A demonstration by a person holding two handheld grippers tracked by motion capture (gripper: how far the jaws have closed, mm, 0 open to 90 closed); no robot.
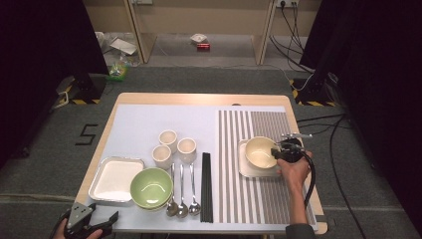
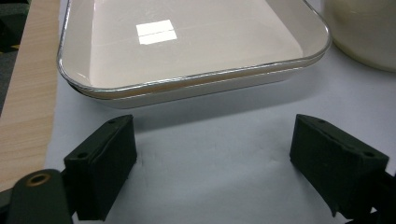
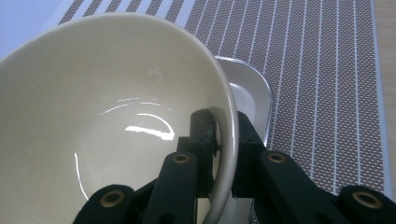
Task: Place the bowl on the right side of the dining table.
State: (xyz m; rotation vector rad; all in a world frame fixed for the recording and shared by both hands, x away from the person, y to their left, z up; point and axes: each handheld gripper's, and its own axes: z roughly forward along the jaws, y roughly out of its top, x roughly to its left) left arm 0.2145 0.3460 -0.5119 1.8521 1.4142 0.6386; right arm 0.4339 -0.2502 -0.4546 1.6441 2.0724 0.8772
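A cream bowl [image 1: 259,151] [image 3: 102,121] sits on a small metal-rimmed tray [image 1: 243,169] [image 3: 250,86] on the striped mat. My right gripper [image 1: 276,152] [image 3: 223,154] is shut on the bowl's right rim, one jaw inside the bowl and one outside. My left gripper [image 1: 94,219] [image 2: 215,168] stands open at the table's front left corner, nothing between its jaws. Just beyond it lies a white tray with a metal rim [image 1: 115,179] [image 2: 196,42].
A green bowl [image 1: 152,187] sits right of the white tray. Three cream cups [image 1: 173,147], three spoons [image 1: 182,199] and black chopsticks [image 1: 206,186] fill the middle. The striped mat [image 1: 263,199] covers the right half. A cable [image 1: 311,179] trails from the right gripper.
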